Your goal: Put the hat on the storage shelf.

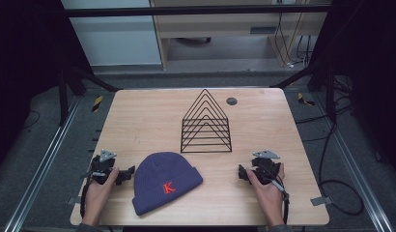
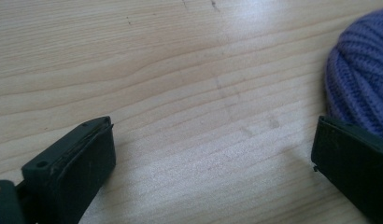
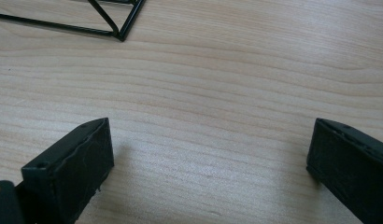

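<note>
Two grippers: both rest on the light wooden table (image 1: 148, 116), one on each side of the task item.
High view, task item: the purple ribbed knit beanie with a red letter K (image 1: 163, 181) lies flat near the front edge, between the hands.
High view, left gripper (image 1: 123, 175): on the table just beside the beanie's left side; contact cannot be told.
High view, right gripper (image 1: 243, 174): clearly apart from the beanie's right side, with bare wood between.
High view, obstacle: the black wire triangular rack (image 1: 206, 123) stands upright behind the beanie, near mid-table.
High view, small item: a dark round disc (image 1: 232, 101) sits near the far edge.
High view, open room: wide bare wood left of the rack; little margin between the beanie and the front edge.
Left gripper view, jaws: spread wide, nothing between them; the beanie (image 2: 362, 79) sits by the right jaw.
Left gripper view, risk: a sideways reach would likely push the soft knit rather than pinch it, bunching it.
Right gripper view, jaws: spread wide over bare wood, holding nothing.
Right gripper view, rack (image 3: 116, 22): its base corner lies ahead.
Right gripper view, risk: a forward move could snag the wires and shift the rack.
</note>
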Demonstrator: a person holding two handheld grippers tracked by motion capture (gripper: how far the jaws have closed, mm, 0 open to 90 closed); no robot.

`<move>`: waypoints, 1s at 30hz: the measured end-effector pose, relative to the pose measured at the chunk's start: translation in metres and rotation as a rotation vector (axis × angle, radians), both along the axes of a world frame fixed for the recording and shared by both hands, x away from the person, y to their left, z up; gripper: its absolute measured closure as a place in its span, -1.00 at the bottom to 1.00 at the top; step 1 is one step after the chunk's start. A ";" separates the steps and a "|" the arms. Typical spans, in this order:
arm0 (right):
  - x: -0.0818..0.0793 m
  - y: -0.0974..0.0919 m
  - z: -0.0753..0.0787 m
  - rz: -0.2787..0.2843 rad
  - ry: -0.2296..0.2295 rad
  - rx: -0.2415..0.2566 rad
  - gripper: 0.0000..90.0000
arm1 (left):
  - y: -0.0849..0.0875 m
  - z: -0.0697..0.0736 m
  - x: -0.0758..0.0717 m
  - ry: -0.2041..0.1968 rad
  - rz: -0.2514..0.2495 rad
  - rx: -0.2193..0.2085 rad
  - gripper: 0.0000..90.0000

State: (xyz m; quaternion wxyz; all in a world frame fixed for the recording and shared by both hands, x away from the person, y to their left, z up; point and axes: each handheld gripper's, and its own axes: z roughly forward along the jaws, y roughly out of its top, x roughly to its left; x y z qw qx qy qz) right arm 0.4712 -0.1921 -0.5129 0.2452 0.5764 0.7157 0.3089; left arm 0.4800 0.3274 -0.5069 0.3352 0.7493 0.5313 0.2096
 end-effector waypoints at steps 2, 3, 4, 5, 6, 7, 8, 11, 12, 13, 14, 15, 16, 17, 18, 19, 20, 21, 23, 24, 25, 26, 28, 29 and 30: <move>-0.001 -0.001 0.000 0.010 -0.008 0.004 -0.91 | 0.002 0.002 0.001 0.019 0.001 0.001 -0.99; -0.001 -0.001 0.000 0.010 -0.008 0.004 -0.91 | 0.002 0.002 0.001 0.019 0.001 0.001 -0.96; -0.001 -0.002 0.002 0.042 -0.010 0.000 -0.74 | 0.004 0.005 0.001 0.027 -0.002 -0.012 -0.90; -0.001 -0.002 0.002 0.042 -0.010 0.000 -0.74 | 0.004 0.005 0.001 0.027 -0.002 -0.012 -0.90; -0.003 -0.003 0.005 0.058 -0.019 0.000 -0.70 | 0.005 0.009 0.000 0.019 -0.006 -0.025 -0.90; -0.004 -0.002 0.006 0.067 -0.022 -0.005 -0.68 | 0.005 0.012 -0.001 0.011 -0.009 -0.024 -0.90; -0.006 -0.001 0.007 0.074 -0.028 -0.008 -0.66 | 0.005 0.015 -0.002 0.005 -0.011 -0.025 -0.90; -0.010 0.003 0.010 0.117 -0.027 -0.019 -0.62 | 0.003 0.022 -0.005 0.004 -0.025 -0.030 -0.90; -0.010 0.003 0.010 0.117 -0.027 -0.019 -0.62 | 0.000 0.026 -0.007 0.014 -0.040 -0.039 -0.90; -0.013 0.007 0.012 0.148 -0.022 -0.025 -0.58 | -0.004 0.032 -0.009 0.019 -0.058 -0.025 -0.85; -0.014 0.008 0.013 0.159 -0.024 -0.023 -0.55 | -0.006 0.035 -0.010 0.019 -0.070 -0.027 -0.83; -0.015 0.010 0.014 0.168 -0.020 -0.018 -0.48 | -0.009 0.039 -0.010 0.027 -0.096 -0.035 -0.78; -0.015 0.010 0.014 0.168 -0.020 -0.018 -0.48 | -0.009 0.039 -0.010 0.027 -0.096 -0.035 -0.72; -0.017 0.013 0.015 0.183 -0.024 -0.020 -0.42 | -0.013 0.041 -0.010 0.042 -0.121 -0.040 -0.72; -0.018 0.015 0.016 0.197 -0.034 -0.020 -0.35 | -0.015 0.042 -0.010 0.050 -0.129 -0.041 -0.70; -0.019 0.017 0.017 0.207 -0.034 -0.017 -0.33 | -0.019 0.042 -0.010 0.062 -0.142 -0.035 -0.69; -0.020 0.019 0.017 0.222 -0.030 -0.020 -0.31 | -0.023 0.042 -0.009 0.073 -0.159 -0.025 -0.66; -0.022 0.022 0.017 0.234 -0.025 -0.014 -0.30 | -0.027 0.041 -0.008 0.080 -0.166 -0.023 -0.63; -0.023 0.025 0.018 0.252 -0.024 -0.015 -0.30 | -0.034 0.038 -0.006 0.102 -0.192 -0.026 -0.58; -0.024 0.027 0.019 0.263 -0.024 -0.013 -0.30 | -0.037 0.036 -0.005 0.108 -0.198 -0.024 -0.57; -0.024 0.029 0.019 0.265 -0.023 -0.015 -0.30 | -0.039 0.034 -0.004 0.114 -0.205 -0.018 -0.55; -0.024 0.031 0.021 0.272 -0.023 -0.016 -0.30 | -0.043 0.032 -0.002 0.120 -0.214 -0.010 -0.50; -0.024 0.034 0.022 0.284 -0.026 -0.017 -0.30 | -0.046 0.030 -0.001 0.129 -0.218 -0.010 -0.42; -0.024 0.036 0.023 0.290 -0.025 -0.016 -0.30 | -0.049 0.029 0.000 0.133 -0.222 -0.008 -0.38; -0.024 0.039 0.024 0.299 -0.027 -0.018 -0.30 | -0.050 0.029 0.001 0.138 -0.228 -0.006 -0.33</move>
